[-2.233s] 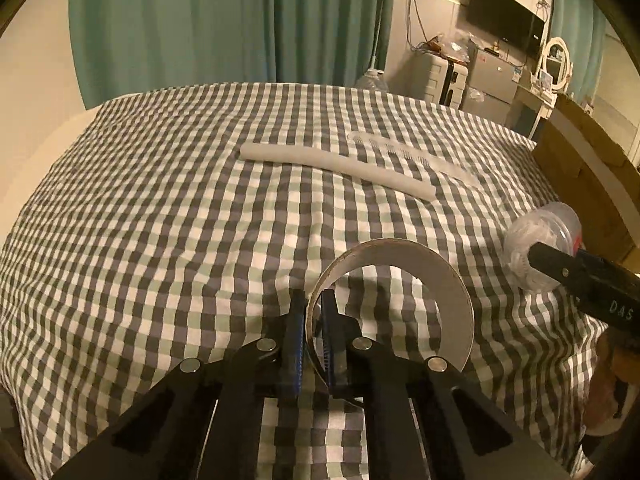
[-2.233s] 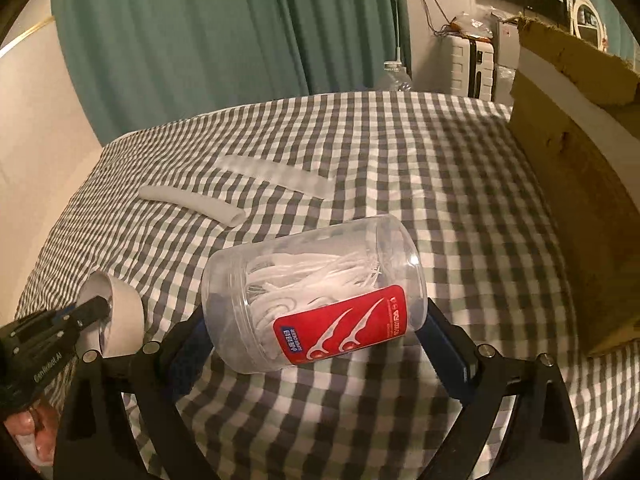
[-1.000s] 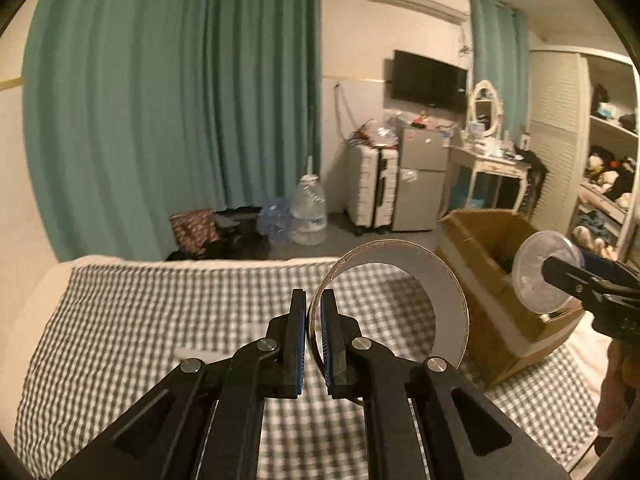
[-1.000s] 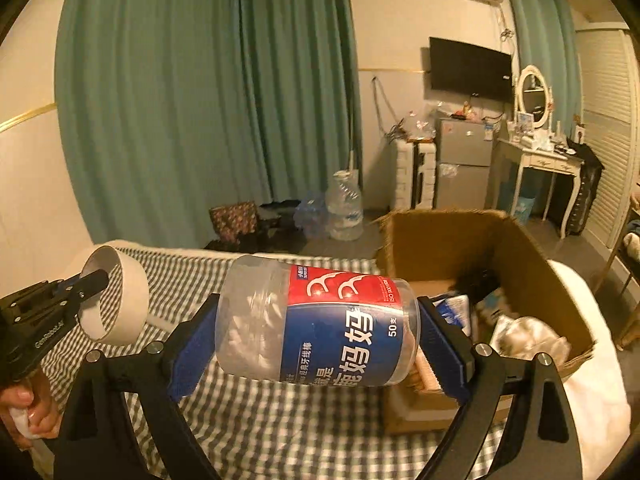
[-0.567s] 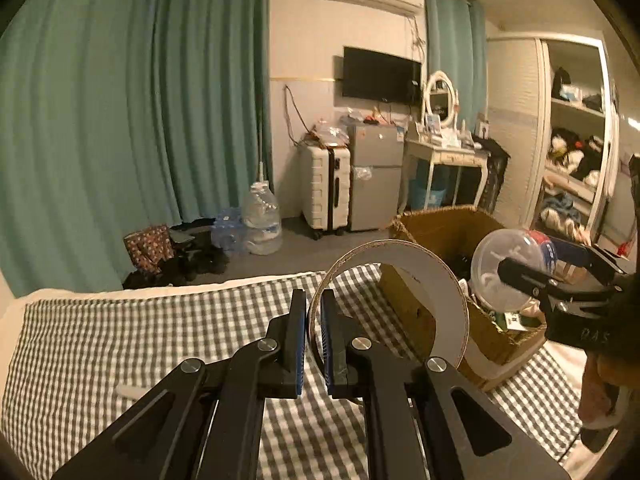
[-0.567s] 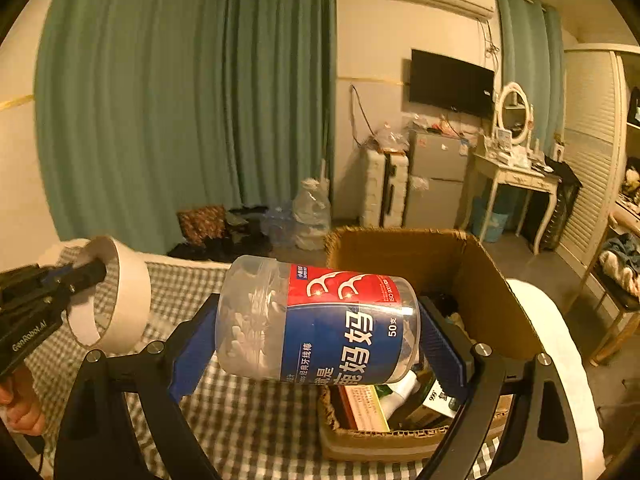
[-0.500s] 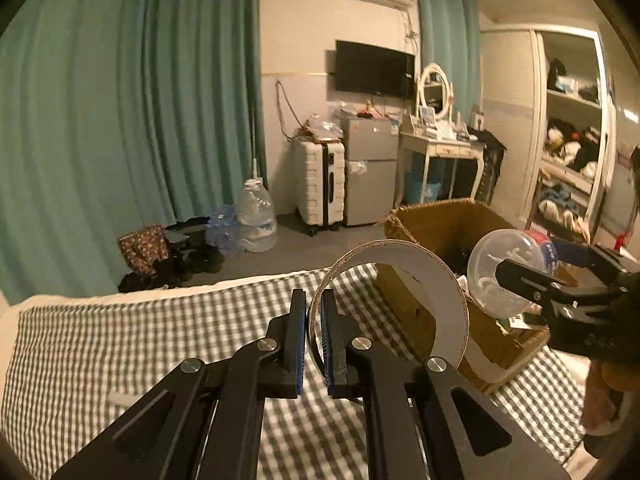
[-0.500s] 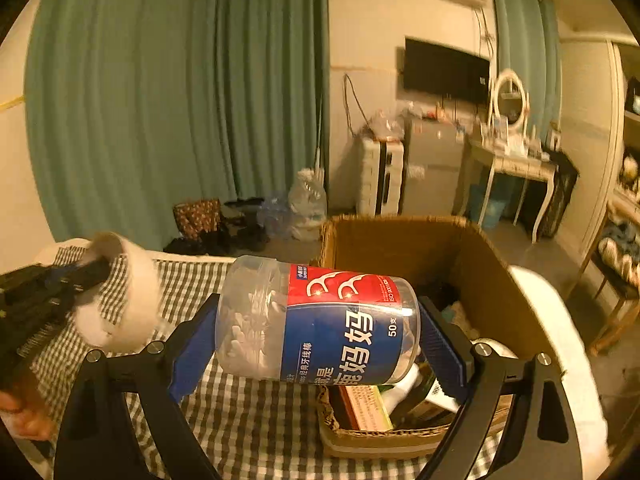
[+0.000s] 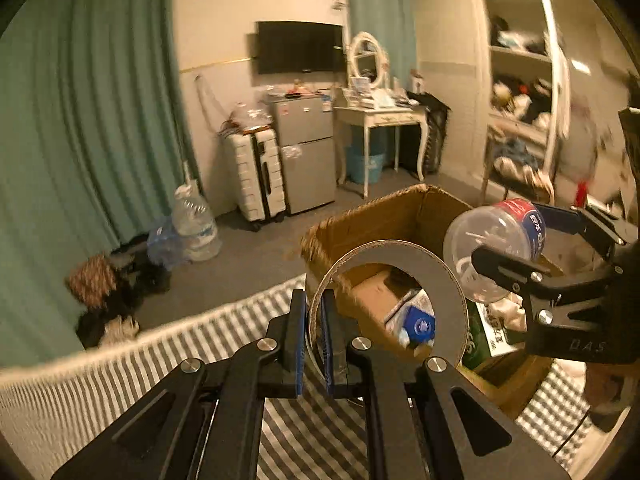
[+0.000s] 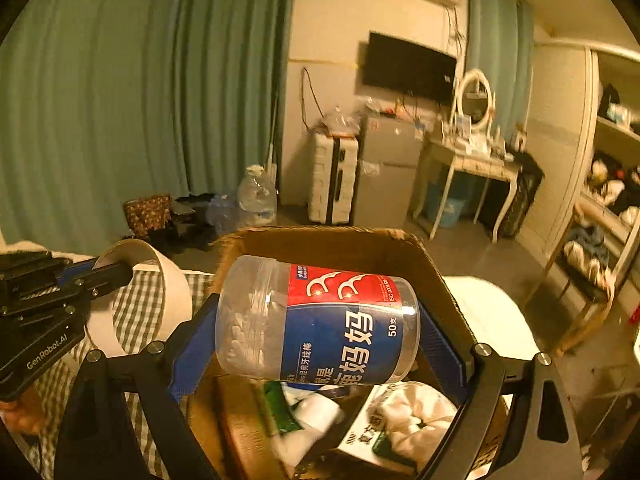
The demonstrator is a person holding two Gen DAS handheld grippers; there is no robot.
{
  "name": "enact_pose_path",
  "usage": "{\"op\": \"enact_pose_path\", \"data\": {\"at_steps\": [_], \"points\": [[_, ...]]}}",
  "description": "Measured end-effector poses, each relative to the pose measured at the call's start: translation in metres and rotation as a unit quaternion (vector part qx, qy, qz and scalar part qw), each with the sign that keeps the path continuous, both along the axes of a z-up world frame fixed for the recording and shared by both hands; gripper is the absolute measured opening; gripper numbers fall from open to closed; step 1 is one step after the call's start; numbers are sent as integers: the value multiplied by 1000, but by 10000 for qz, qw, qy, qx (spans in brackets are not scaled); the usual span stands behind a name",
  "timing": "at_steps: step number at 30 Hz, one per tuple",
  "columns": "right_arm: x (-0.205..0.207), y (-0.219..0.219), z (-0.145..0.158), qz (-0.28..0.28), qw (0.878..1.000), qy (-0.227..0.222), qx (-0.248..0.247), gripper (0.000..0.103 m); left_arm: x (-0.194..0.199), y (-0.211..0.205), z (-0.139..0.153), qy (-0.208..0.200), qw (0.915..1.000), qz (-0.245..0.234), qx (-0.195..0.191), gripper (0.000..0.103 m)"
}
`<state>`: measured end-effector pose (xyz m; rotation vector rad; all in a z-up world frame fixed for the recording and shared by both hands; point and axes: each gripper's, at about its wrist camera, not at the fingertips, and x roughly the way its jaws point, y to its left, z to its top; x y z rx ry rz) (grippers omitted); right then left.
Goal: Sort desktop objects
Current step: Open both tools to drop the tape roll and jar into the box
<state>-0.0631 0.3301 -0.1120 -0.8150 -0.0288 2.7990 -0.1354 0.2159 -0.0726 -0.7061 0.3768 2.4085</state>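
My left gripper (image 9: pixel 314 340) is shut on the wall of a white tape roll (image 9: pixel 448 276), which stands upright in front of the fingers and hangs near the cardboard box (image 9: pixel 384 216). Seen from the right wrist, the same tape roll (image 10: pixel 176 292) sits at the left, at the box's near edge. My right gripper (image 10: pixel 320 336) is shut on a clear floss-pick jar (image 10: pixel 320 320) with a red and blue label, held sideways above the open box (image 10: pixel 340 244). In the left wrist view the jar (image 9: pixel 496 248) hangs over the box's right side.
The box holds several packets, cloth and paper items (image 10: pixel 404 412). The checked bed cover (image 9: pixel 120 368) lies below and to the left. Beyond are a suitcase (image 9: pixel 260 176), a small fridge (image 9: pixel 308 160), a water jug (image 9: pixel 192 220) and a dressing table (image 9: pixel 384 116).
Both grippers have swung right from the bed to the cardboard box. The jar now hangs over the box's opening, and the tape roll has come up to the box's edge.
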Motion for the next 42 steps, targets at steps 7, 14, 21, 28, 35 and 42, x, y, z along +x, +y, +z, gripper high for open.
{"op": "enact_pose_path", "data": {"at_steps": [7,14,21,28,35,42], "points": [[-15,35,1,-78,9980,-625,62,92,-35,55,4,-302,9983,-489,-69,7],[-36,72,-21,-501,9887,-1415,-53,92,-47,88,-38,-774,9960,-409,-161,9],[-47,70,-35,-278,9784,-2048,-19,92,-36,97,-44,-680,9960,-445,-372,47],[-25,63,-28,-362,9898,-1365,185,93,-30,64,-21,-374,9992,-164,-47,70],[-17,62,5,-430,9947,-861,-371,93,-34,22,19,-300,9989,75,362,86],[-39,25,35,-196,9926,-669,-999,94,-38,-52,48,176,9961,703,508,96]]}}
